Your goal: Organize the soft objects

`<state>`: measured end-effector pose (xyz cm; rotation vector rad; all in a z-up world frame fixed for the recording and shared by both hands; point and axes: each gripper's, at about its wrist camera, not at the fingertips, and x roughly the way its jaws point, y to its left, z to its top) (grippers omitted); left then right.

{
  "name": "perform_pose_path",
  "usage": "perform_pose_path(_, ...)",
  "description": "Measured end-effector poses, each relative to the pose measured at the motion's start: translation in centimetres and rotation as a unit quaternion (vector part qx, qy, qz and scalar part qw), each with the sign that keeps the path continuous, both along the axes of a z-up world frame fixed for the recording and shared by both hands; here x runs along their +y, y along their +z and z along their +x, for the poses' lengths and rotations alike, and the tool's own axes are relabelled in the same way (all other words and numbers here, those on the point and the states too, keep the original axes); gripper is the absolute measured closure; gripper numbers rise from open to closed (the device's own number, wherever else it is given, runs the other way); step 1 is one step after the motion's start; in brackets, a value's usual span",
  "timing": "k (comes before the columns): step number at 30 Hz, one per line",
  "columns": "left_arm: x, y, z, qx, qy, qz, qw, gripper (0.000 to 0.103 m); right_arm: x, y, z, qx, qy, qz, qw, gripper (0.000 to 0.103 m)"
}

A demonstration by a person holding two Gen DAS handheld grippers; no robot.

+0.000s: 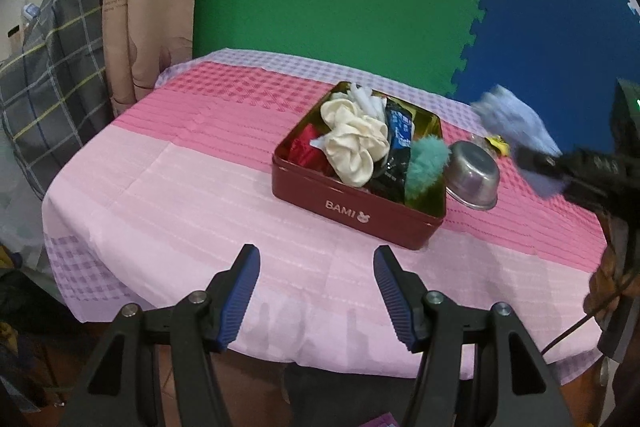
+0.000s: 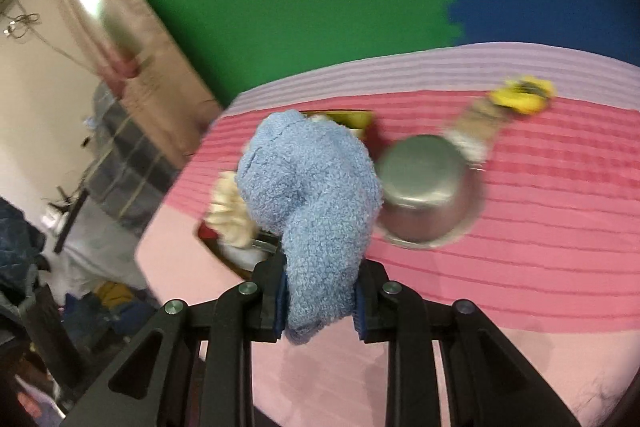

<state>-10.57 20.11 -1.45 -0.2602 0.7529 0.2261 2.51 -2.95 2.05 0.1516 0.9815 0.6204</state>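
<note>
The right gripper [image 2: 320, 301] pinches the fluffy blue sock [image 2: 316, 195] above the table beside the red BAMI tin [image 1: 360, 215], so it should clear the upturned steel bowl [image 2: 424, 187], centre over the tin's free corner and release low, while the left gripper [image 1: 318, 291] hangs wide and empty.

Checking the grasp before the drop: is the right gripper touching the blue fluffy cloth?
Touching. The right wrist view shows the right gripper with both fingers pressed against the blue fluffy cloth.

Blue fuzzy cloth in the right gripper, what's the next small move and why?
Probably carry the blue cloth over the red tin and release it: the right gripper is clamped on it, above the table, and the tin already holds other soft items.
</note>
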Motion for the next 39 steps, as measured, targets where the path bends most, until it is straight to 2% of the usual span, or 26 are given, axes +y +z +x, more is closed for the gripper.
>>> perform_pose_path(5,0.1,0.5,-0.1,-0.005,-0.001,0.011,0.9999,0.042,6.1,-1.3,0.9,0.011,0.029,-0.001,1.000,0.079)
perform_pose_path(10,0.4,0.6,-0.1,-0.001,0.002,0.024,0.9997,0.042,9.4,-3.4,1.7,0.024,0.035,-0.009,0.999,0.079)
perform_pose_path(22,1.5,0.1,0.1,0.006,0.004,0.005,1.0000,0.042,11.3,-6.3,2.6,0.053,0.027,-0.017,0.998,0.076)
perform_pose_path(29,1.5,-0.3,0.3,0.015,0.001,0.000,0.9999,0.042,12.1,-6.9,2.2,0.031,0.036,-0.048,0.998,0.071)
perform_pose_path(34,1.4,-0.4,0.4,0.016,0.000,-0.001,0.9999,0.042,12.4,-6.6,1.8,0.003,0.041,-0.064,0.997,0.038)
perform_pose_path(36,1.4,-0.4,0.4,0.017,0.000,-0.001,0.9999,0.042,12.6,-6.2,1.7,-0.012,0.040,-0.072,0.997,0.031)
perform_pose_path(39,1.4,-0.4,0.4,0.016,0.000,-0.001,0.9999,0.042,12.2,-5.7,1.6,-0.019,0.043,-0.067,0.997,0.030)
